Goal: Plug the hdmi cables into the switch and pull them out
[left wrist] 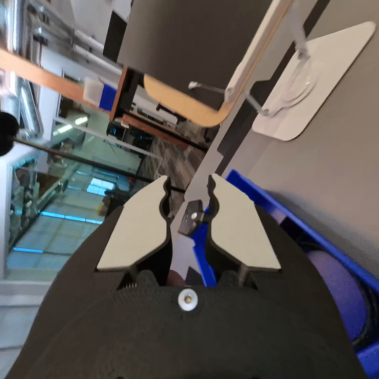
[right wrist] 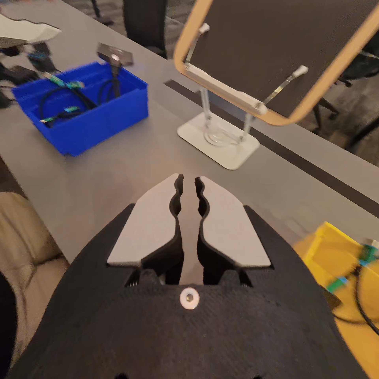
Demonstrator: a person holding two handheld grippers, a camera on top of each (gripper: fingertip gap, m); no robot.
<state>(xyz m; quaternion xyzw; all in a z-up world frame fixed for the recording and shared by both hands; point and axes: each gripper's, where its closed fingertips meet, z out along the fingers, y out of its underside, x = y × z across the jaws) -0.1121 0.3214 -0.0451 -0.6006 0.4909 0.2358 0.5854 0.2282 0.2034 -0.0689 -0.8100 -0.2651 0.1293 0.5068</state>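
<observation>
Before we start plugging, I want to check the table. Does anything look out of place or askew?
One thing: the HDMI switch perches on the far rim of the blue bin, apparently with a cable hanging from it into the bin. Both grippers, left and right, are open and empty.

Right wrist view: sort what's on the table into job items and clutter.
Job: switch at the blue bin's far rim; HDMI cables in that bin; cable in the yellow bin.
Clutter: tablet stand, chair.
</observation>
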